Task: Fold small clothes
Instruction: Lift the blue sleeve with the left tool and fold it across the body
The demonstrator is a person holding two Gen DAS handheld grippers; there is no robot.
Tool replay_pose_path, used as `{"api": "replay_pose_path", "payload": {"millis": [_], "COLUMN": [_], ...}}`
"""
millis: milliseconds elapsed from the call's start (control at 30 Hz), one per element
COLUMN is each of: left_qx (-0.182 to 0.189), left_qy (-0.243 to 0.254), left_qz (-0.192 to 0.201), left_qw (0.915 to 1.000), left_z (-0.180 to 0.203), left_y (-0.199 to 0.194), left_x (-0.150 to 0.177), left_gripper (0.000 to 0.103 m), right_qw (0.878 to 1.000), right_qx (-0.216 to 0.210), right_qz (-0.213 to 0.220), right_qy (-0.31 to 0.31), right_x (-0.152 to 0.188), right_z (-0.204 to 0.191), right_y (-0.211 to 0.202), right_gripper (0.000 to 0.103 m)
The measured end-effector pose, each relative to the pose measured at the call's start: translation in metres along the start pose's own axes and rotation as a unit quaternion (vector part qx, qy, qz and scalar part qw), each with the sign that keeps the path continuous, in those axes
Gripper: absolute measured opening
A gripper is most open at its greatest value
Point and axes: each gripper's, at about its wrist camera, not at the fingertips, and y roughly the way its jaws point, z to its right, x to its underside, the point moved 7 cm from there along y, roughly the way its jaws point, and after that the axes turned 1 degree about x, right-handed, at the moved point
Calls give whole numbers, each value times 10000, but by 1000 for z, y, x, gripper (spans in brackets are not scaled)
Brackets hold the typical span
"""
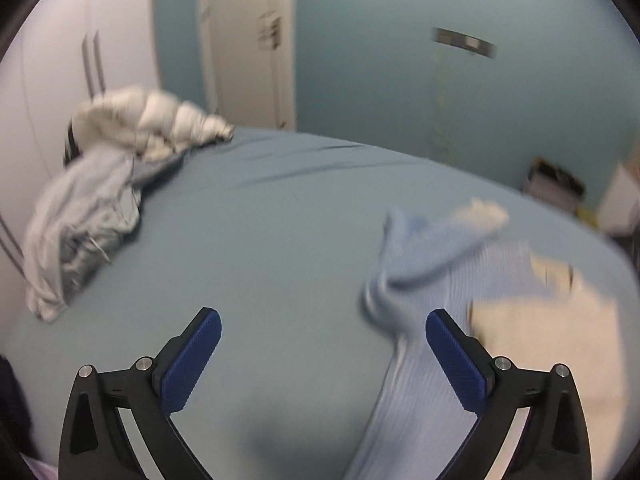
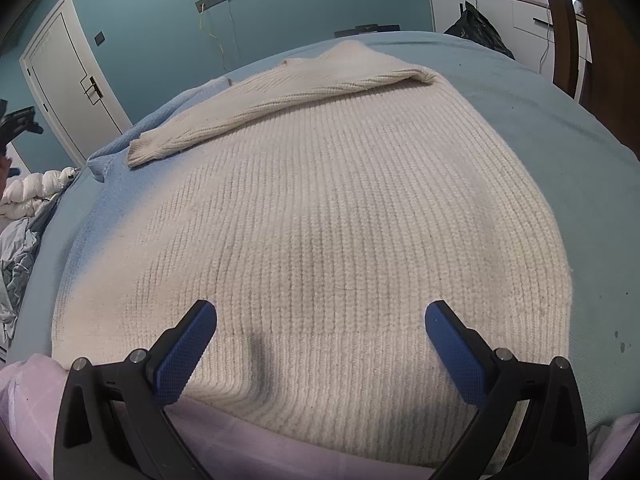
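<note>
Right now your right gripper (image 2: 320,332) hangs with its jaws spread wide over the hem of the cream knit sweater (image 2: 320,200), which fills the centre of the frame, flat on the blue bed (image 2: 580,160). Your left gripper (image 1: 322,340) is likewise spread and empty. The knit looks thick, soft and floppy, so pinch a hem corner. Further up, one sleeve (image 2: 256,108) lies folded across.

Left gripper (image 1: 323,330) fingers spread above bed (image 1: 260,248); blurred sweater (image 1: 440,264) right.
</note>
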Motion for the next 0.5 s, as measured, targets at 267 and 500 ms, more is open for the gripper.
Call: {"api": "replay_pose_path", "payload": {"millis": [267, 500], "left_qx": [715, 462], "left_qy": [1618, 1187], "left_qz": [3, -355], "left_qw": [9842, 9912], "left_z": [36, 8], "left_y": [-22, 17], "left_x": [130, 115], "left_gripper": [103, 103], "right_qw": [9995, 9857], "right_qx": [29, -1416], "right_qz": [-293, -907], "right_qy": [-68, -51], "right_x": [-12, -178], "right_z": [-8, -127], "right_y": [-12, 9], "right_gripper": [102, 102]}}
